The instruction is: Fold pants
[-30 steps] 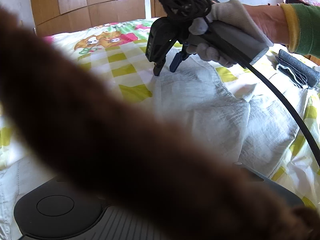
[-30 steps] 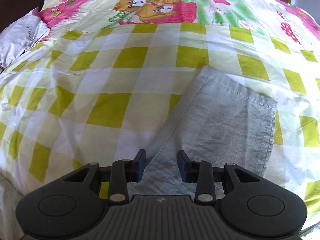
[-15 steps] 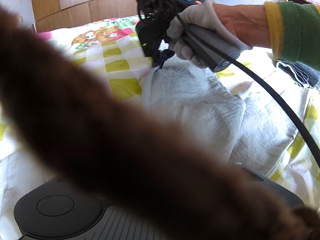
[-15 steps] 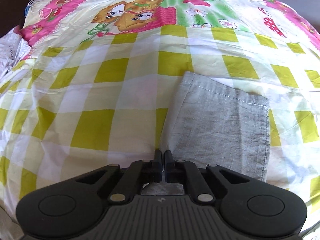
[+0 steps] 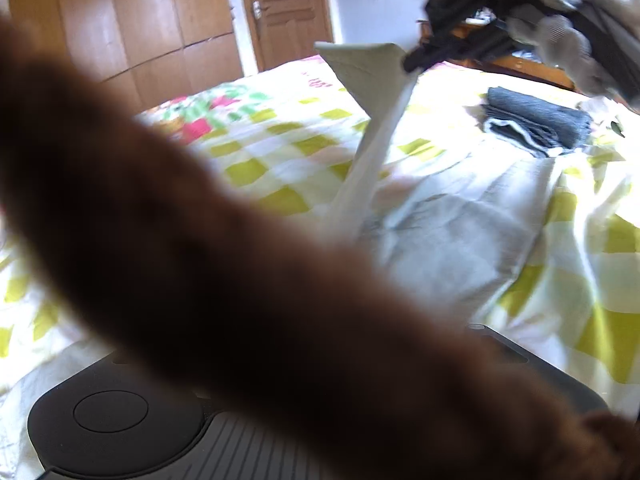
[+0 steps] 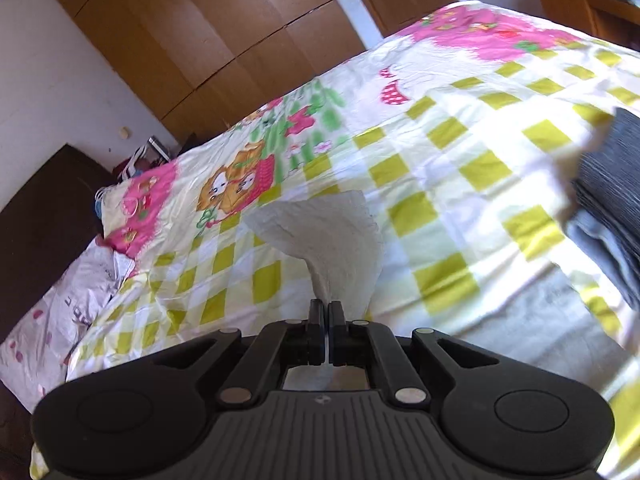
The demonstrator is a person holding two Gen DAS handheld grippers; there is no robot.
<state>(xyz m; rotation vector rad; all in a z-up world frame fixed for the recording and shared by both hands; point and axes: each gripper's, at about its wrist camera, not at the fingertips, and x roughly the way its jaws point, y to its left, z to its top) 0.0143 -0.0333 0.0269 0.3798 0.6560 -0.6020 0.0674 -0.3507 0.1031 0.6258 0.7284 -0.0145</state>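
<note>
Pants: light, limp cloth; drapes from hem; right gripper clamped on hem corner; left gripper hidden behind brown blur, state undeterminable.

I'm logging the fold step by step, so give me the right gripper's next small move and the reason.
Probably carry the lifted leg across and lower it onto the rest. The right gripper is shut on the pale grey linen pants, whose hem hangs in the air above the yellow-checked bedsheet, while the remainder lies flat.

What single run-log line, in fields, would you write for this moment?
task: fold pants | right hand-held gripper: shut on pants leg, lifted off bed | left hand-held gripper: hidden by brown blur | folded dark garment: on bed
</note>
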